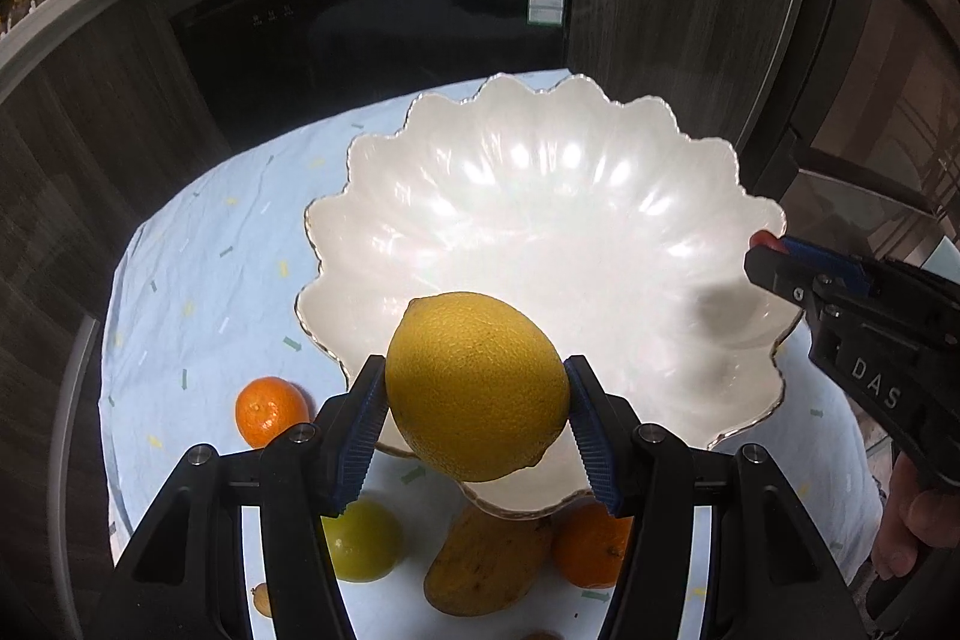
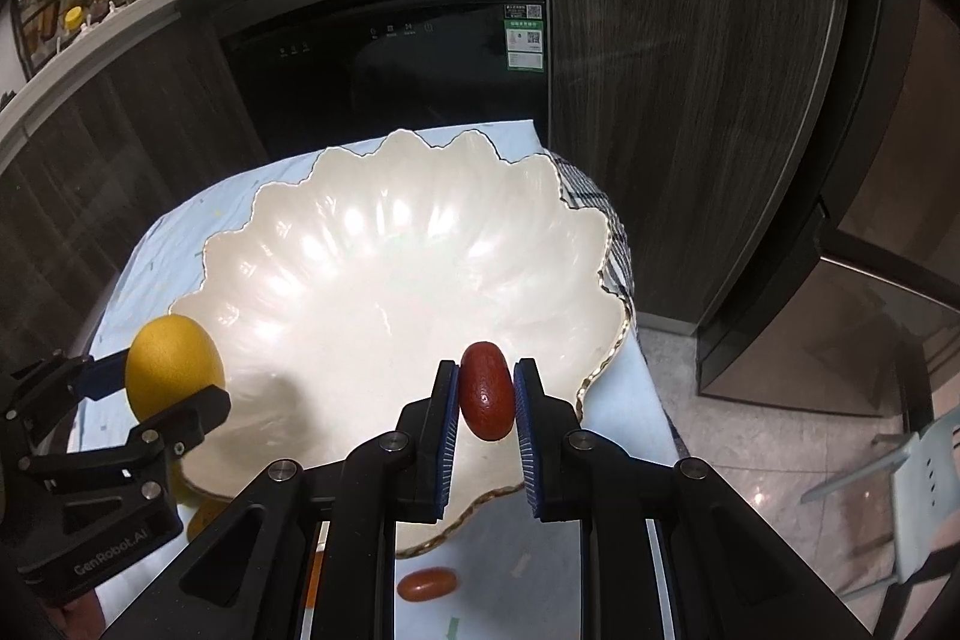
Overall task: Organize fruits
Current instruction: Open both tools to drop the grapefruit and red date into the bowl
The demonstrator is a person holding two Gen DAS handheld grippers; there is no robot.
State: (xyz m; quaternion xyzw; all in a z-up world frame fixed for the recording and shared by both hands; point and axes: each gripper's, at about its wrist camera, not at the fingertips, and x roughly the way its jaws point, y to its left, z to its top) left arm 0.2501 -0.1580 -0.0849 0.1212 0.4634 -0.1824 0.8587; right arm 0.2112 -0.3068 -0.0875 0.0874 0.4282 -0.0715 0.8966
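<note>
My left gripper [image 1: 477, 388] is shut on a yellow lemon [image 1: 474, 382], held over the near rim of a big white scalloped bowl [image 1: 540, 220] with a gold edge. From the right wrist view the lemon [image 2: 171, 364] hangs at the bowl's [image 2: 372, 268] left rim in the left gripper [image 2: 171, 376]. My right gripper [image 2: 486, 391] is shut on a small red oval fruit [image 2: 486, 391] above the bowl's near right part. In the left wrist view the right gripper [image 1: 765, 250] reaches in over the bowl's right rim with the red fruit [image 1: 763, 239] barely showing.
On the light blue cloth [image 1: 198, 280] near the bowl lie a mandarin [image 1: 270, 409], a green lime [image 1: 363, 541], a mango [image 1: 480, 562] and an orange [image 1: 591, 544]. Another red oval fruit [image 2: 427, 584] lies under the right gripper. Dark cabinets and an oven [image 2: 390, 58] stand behind the table.
</note>
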